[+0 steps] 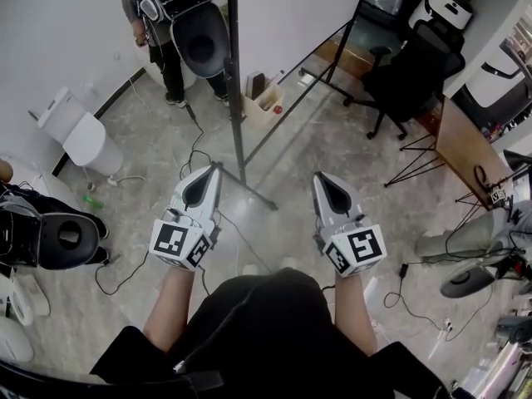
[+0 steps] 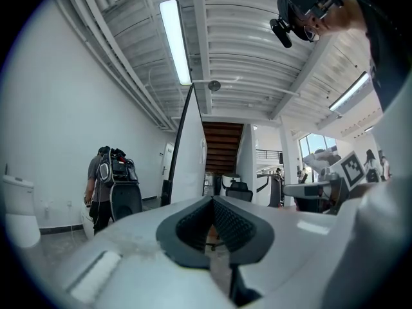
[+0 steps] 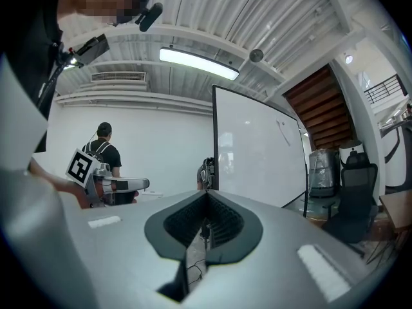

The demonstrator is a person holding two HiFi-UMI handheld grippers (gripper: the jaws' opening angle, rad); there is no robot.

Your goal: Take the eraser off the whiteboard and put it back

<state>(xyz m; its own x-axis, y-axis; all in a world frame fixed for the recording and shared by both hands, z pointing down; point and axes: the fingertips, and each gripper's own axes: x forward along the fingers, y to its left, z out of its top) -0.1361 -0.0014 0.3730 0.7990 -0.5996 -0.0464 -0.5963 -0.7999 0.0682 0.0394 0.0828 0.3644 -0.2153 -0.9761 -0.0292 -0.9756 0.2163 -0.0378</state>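
Note:
The whiteboard [image 1: 283,23] stands ahead of me on a black frame, seen almost edge-on in the head view. Its white face [image 3: 257,147] fills the right gripper view. A dark object [image 3: 205,171] sits on the board's left edge at about jaw height; it may be the eraser, too small to tell. My left gripper [image 1: 215,167] is held out level toward the frame's foot, jaws together with nothing in them, and the board's edge [image 2: 188,153] shows above its tip [image 2: 212,199]. My right gripper [image 1: 318,176] is alongside, shut and empty [image 3: 207,194].
A person with a backpack [image 1: 170,23] stands at the back left by the wall. A cardboard box [image 1: 264,100] sits at the board's foot. Cables [image 1: 195,144] run over the floor. A black office chair [image 1: 407,73] and a wooden desk [image 1: 465,144] are at the right.

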